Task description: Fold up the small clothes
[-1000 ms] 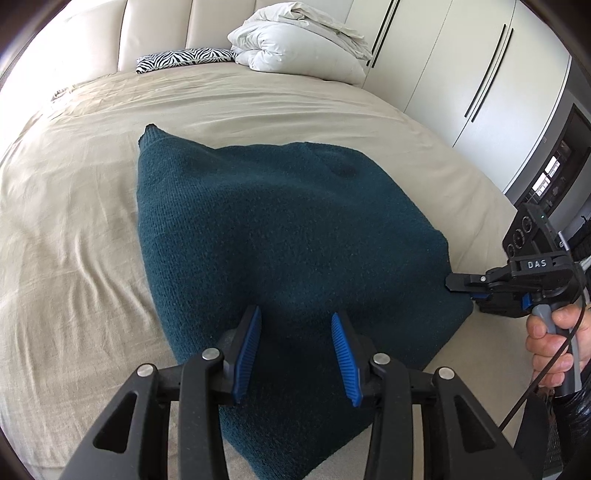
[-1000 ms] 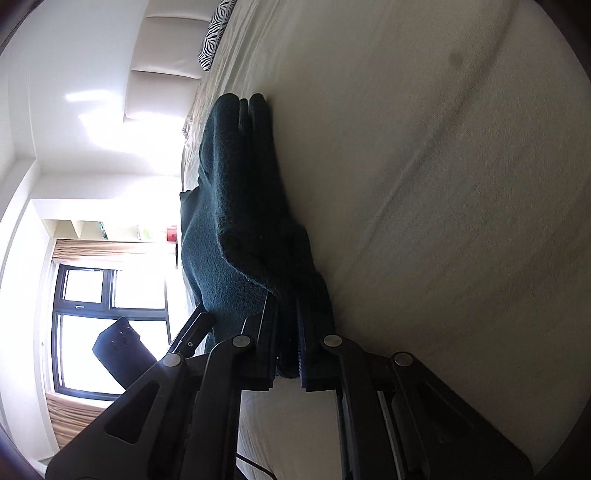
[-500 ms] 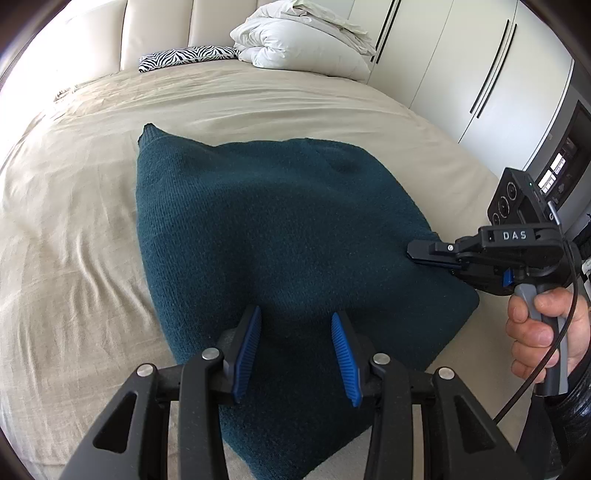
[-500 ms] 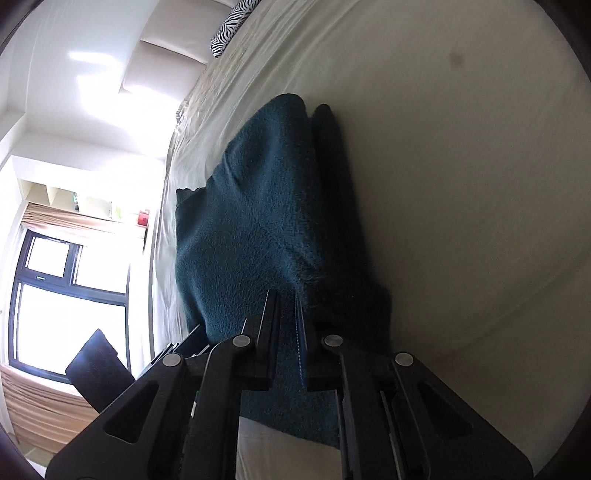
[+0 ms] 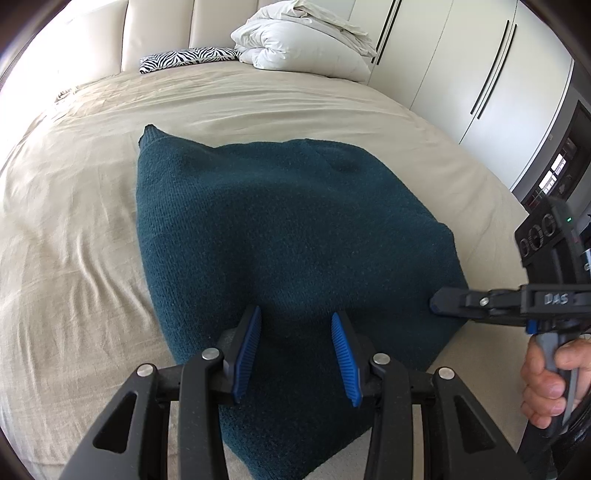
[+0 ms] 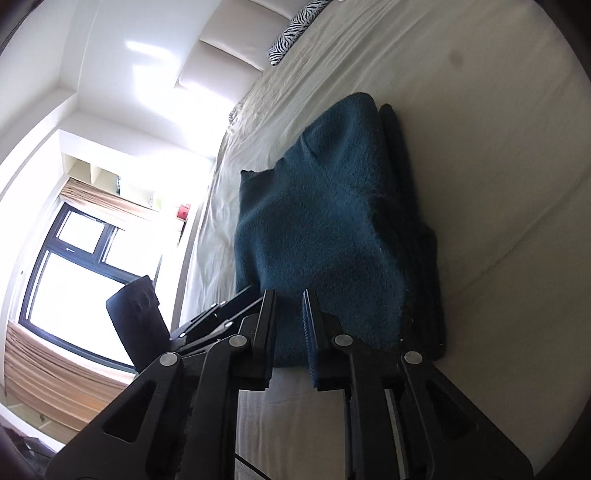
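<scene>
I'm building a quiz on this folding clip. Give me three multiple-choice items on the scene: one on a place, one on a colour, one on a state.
1. Where does the zebra-print cushion lie?
A. at the head of the bed, beside the white duvet
B. on top of the sweater
C. on the floor

2. What colour is the folded sweater?
A. red
B. dark teal
C. yellow

3. How does the left gripper stand?
A. clamped on the cushion
B. shut with nothing in it
C. open above the sweater's near edge

Answers:
1 A: it sits by the headboard, next to the bundled white duvet.
2 B: the knit is dark blue-green against the beige bed sheet.
3 C: its blue pads stand apart with a clear gap, gripping nothing.
</scene>
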A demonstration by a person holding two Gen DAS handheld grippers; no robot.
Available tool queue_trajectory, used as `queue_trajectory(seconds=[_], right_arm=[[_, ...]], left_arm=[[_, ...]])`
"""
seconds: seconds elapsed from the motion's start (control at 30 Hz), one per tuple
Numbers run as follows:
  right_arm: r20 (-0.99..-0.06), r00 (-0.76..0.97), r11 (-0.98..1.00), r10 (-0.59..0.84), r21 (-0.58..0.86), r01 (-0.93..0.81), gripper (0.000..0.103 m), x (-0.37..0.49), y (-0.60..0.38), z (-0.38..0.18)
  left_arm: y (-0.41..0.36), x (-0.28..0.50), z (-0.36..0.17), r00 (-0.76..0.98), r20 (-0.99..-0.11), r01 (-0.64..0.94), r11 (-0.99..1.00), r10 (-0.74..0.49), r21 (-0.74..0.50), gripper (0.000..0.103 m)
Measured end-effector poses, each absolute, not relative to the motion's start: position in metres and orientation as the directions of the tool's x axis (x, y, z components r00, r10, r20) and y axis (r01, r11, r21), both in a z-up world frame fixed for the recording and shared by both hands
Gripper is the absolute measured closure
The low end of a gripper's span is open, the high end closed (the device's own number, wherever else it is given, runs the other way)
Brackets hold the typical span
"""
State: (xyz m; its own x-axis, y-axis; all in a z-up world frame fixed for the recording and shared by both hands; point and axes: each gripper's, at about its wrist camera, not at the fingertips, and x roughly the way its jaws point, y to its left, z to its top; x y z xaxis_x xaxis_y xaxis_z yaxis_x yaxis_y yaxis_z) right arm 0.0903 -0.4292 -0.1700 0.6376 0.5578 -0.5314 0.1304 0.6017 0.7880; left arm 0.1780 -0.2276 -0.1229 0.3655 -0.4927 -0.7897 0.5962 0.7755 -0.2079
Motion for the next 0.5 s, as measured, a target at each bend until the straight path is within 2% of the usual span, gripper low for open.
queue_trajectory(seconds=[0.03,0.1,0.2,0.33,0.37,0.43,0.47,0.5], right_arm=[[-0.586,0.608,0.615,0.536,0.764,0.194,0.084,0.098,-0.429,-0.189],[-0.526,0.631,0.543,0.570,0.818,0.191,0.087,0.091,-0.437,-0.205],[-0.536,0.643,0.570,0.547,0.801,0.182,0.084,0.078,-0.441,-0.194],[-0.579,0.655,0.664,0.485,0.732,0.155,0.080,0.077,-0.442,-0.159],[-0.568,0.670,0.669,0.479,0.730,0.141,0.075,0.078,-0.443,-0.150],[-0.522,0.702,0.666,0.484,0.740,0.092,0.053,0.091,-0.440,-0.130],[-0.505,0.715,0.665,0.483,0.743,0.075,0.038,0.100,-0.438,-0.121],[-0.495,0.724,0.666,0.480,0.743,0.066,0.036,0.110,-0.434,-0.115]], left_arm=[[-0.226,0.178,-0.123,0.367,-0.786,0.597,0.774,-0.497,-0.211,0.061],[-0.220,0.179,-0.120,0.362,-0.774,0.589,0.771,-0.520,-0.243,0.060],[-0.199,0.181,-0.104,0.354,-0.736,0.558,0.762,-0.577,-0.330,0.060],[-0.172,0.190,-0.075,0.426,-0.671,0.521,0.771,-0.606,-0.365,0.060],[-0.168,0.194,-0.069,0.440,-0.656,0.517,0.770,-0.613,-0.373,0.060],[-0.172,0.204,-0.062,0.456,-0.653,0.523,0.775,-0.605,-0.354,0.055],[-0.176,0.208,-0.062,0.464,-0.656,0.527,0.781,-0.595,-0.336,0.055],[-0.182,0.213,-0.061,0.470,-0.655,0.532,0.782,-0.592,-0.324,0.055]])
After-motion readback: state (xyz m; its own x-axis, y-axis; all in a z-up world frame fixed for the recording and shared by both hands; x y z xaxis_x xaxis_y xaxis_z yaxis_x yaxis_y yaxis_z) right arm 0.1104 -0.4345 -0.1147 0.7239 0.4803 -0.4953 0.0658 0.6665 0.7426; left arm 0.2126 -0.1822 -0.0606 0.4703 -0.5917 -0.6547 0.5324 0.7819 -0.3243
